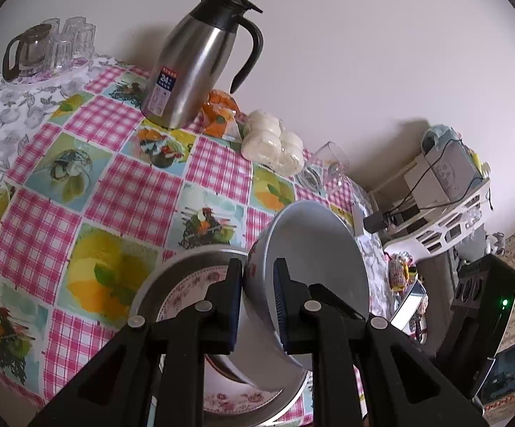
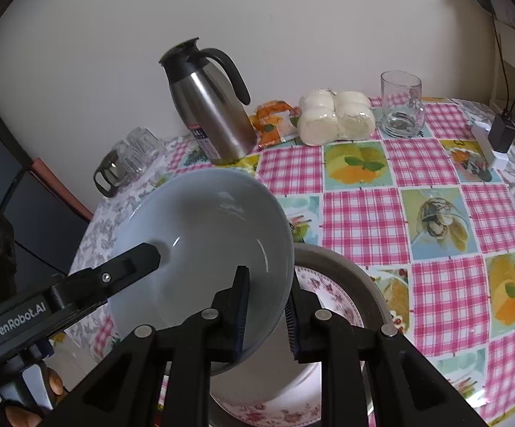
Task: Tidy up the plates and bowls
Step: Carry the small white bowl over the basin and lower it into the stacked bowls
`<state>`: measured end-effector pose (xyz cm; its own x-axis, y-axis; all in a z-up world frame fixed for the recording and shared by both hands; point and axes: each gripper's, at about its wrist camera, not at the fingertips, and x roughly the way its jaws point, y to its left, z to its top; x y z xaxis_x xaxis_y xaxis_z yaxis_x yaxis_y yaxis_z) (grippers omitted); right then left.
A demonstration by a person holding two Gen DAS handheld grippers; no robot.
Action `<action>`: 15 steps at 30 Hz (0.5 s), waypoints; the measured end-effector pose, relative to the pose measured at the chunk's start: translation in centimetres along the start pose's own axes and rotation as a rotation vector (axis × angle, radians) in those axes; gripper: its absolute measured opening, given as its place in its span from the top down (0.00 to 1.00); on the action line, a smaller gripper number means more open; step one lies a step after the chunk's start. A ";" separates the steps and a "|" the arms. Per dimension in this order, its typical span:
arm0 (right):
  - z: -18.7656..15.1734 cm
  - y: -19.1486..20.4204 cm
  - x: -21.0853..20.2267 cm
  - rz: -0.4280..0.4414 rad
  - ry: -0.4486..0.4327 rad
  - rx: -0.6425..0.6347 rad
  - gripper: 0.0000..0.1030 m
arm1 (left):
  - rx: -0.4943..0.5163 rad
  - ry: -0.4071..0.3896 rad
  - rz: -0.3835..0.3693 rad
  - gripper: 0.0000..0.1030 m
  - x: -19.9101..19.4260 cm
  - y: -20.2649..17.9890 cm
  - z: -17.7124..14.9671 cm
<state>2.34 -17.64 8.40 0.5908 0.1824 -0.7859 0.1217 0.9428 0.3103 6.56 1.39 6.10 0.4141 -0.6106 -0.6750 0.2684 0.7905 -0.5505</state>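
Note:
A white bowl with a floral outside is tilted on edge above a floral plate that lies in a grey metal dish. My left gripper is shut on the bowl's rim, one finger inside and one outside. In the right wrist view the same bowl is held by my right gripper, shut on the opposite rim, and the left gripper's finger reaches into the bowl from the left. The plate and the dish lie below.
On the checked tablecloth stand a steel thermos jug, an orange snack pack, wrapped white buns, a glass mug, and glasses with a glass pot. A charger lies at the right edge.

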 end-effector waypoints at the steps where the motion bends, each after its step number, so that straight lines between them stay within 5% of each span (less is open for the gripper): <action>1: -0.2 0.0 0.0 -0.013 0.005 -0.008 0.79 | 0.002 0.006 0.001 0.84 0.1 0.0 -0.2; 15: -1.7 0.0 0.9 -0.091 0.081 -0.061 0.78 | 0.018 0.085 0.032 0.84 1.7 0.5 -1.7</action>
<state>1.51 -16.95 6.79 0.5127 0.1149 -0.8508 0.1221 0.9712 0.2047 5.90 0.68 3.88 0.3471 -0.5866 -0.7318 0.2719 0.8097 -0.5201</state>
